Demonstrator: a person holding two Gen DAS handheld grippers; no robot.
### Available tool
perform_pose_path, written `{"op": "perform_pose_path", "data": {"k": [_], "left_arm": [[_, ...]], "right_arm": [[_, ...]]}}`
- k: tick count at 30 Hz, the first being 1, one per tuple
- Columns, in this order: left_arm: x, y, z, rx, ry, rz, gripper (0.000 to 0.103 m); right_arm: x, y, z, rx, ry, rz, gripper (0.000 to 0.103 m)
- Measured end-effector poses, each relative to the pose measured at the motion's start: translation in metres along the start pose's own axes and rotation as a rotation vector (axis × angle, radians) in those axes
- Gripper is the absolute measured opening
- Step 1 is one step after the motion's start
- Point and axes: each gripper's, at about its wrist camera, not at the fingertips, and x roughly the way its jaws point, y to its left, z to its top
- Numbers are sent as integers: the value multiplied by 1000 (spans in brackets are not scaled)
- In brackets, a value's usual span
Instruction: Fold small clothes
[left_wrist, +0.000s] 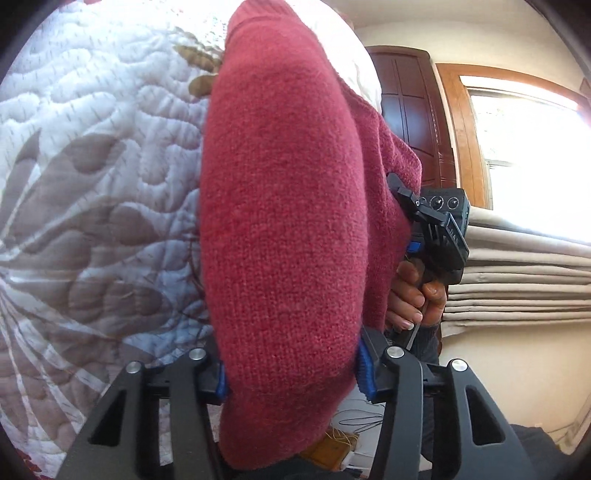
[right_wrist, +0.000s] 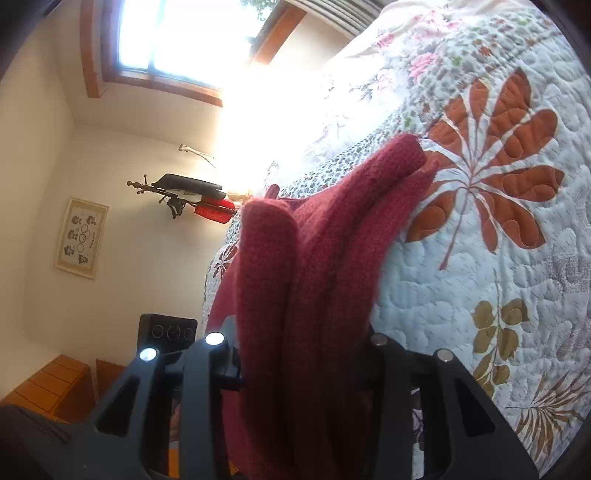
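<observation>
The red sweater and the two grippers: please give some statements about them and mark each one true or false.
1. The left gripper holds the sweater. True.
2. The sweater is blue. False: it is red knit.
3. The right gripper is open and empty. False: folds of the sweater sit between its fingers.
4. A quilt with a leaf pattern lies behind the sweater. True.
5. A hand grips the other gripper's handle in the left wrist view. True.

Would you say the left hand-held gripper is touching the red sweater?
Touching: the left wrist view shows the left hand-held gripper with its blue pads pressed against both sides of the red sweater.
</observation>
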Motion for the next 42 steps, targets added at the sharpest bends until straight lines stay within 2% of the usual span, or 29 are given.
{"op": "perform_pose_path", "data": {"k": [5,9,11,14,15,16,17,19,21,23,25,27,29,30,31,32,34,36,37,39,42], "left_arm": [[-56,7,-28,40,-72,0,50],[-114,30,-66,61,-170,20,50],[-136,57,-84,46,-209,27,50],[-144,107,-93,-3,-207,82,55],[-140,124,-92,-28,-190,113,58],[-135,138,-89,-53,-175,157,68],[-132,146,-88,-63,-161,178,77],[-134,141,-90,-40,-154,173,80],[-143,124,-100,10,-168,186,86],[-164,110,-115,54,-228,199,90],[-186,100,-132,94,-314,193,90],[-200,94,-143,117,-379,127,90],[-202,91,-149,135,-414,50,91],[-206,98,-153,139,-413,20,91],[-200,102,-153,137,-398,1,92],[-193,105,-153,130,-384,4,92],[-177,108,-137,103,-347,-1,92],[-171,118,-132,70,-305,-4,91],[-172,117,-133,79,-299,-1,91],[-182,107,-136,126,-324,-49,91],[-196,102,-129,161,-368,-116,92]], "right_arm": [[25,57,-16,-74,6,21,36],[79,103,-31,-131,62,91,36],[114,116,-39,-148,109,106,36],[169,109,-55,-123,186,45,38],[184,101,-58,-94,205,0,43],[193,92,-59,-55,208,-53,50],[193,87,-58,-15,200,-56,50],[175,95,-56,-9,145,-106,62],[144,112,-55,-80,70,-192,63],[118,130,-54,-144,-11,-234,62],[113,145,-54,-187,-24,-229,57],[125,148,-45,-215,22,-229,53],[155,150,-48,-224,97,-282,32],[168,146,-50,-243,129,-342,7],[181,143,-50,-254,144,-407,8],[187,135,-47,-241,143,-437,8],[186,118,-42,-189,124,-457,7],[180,118,-47,-180,102,-442,8],[173,127,-52,-199,90,-428,9],[158,156,-70,-265,70,-429,11],[144,190,-108,-341,96,-406,13]]}}
